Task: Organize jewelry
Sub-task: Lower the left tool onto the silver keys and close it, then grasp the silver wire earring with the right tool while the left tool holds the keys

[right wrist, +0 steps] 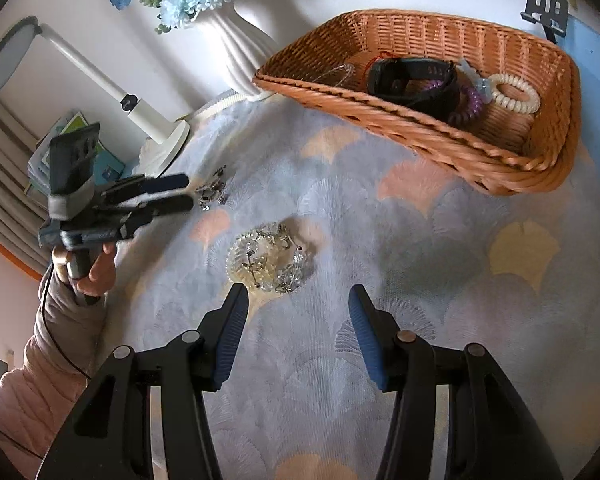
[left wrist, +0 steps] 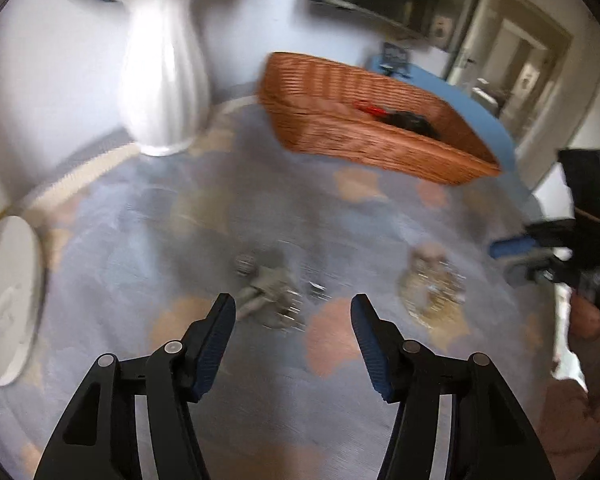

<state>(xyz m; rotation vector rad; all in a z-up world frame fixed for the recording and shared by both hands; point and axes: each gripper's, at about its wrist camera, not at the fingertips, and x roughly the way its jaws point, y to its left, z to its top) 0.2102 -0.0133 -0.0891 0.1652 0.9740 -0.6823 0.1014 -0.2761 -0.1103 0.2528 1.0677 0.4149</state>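
- Left wrist view, blurred: your left gripper (left wrist: 293,310) has its tongs apart with nothing between them, over the patterned tablecloth (left wrist: 140,248). A small heap of metal jewelry (left wrist: 274,296) lies just past the tips; the glass dish (left wrist: 434,292) sits to its right, the wicker basket (left wrist: 364,120) at the desk's far edge beside the white vase (left wrist: 164,80).
- Right wrist view: your right gripper (right wrist: 298,300) is also apart and empty, just short of the glass dish (right wrist: 266,258), which holds small pieces. The basket (right wrist: 440,132) carries a black watch (right wrist: 414,80) and coil hair ties (right wrist: 516,94). Your left gripper (right wrist: 188,192) points at the loose jewelry (right wrist: 212,192).
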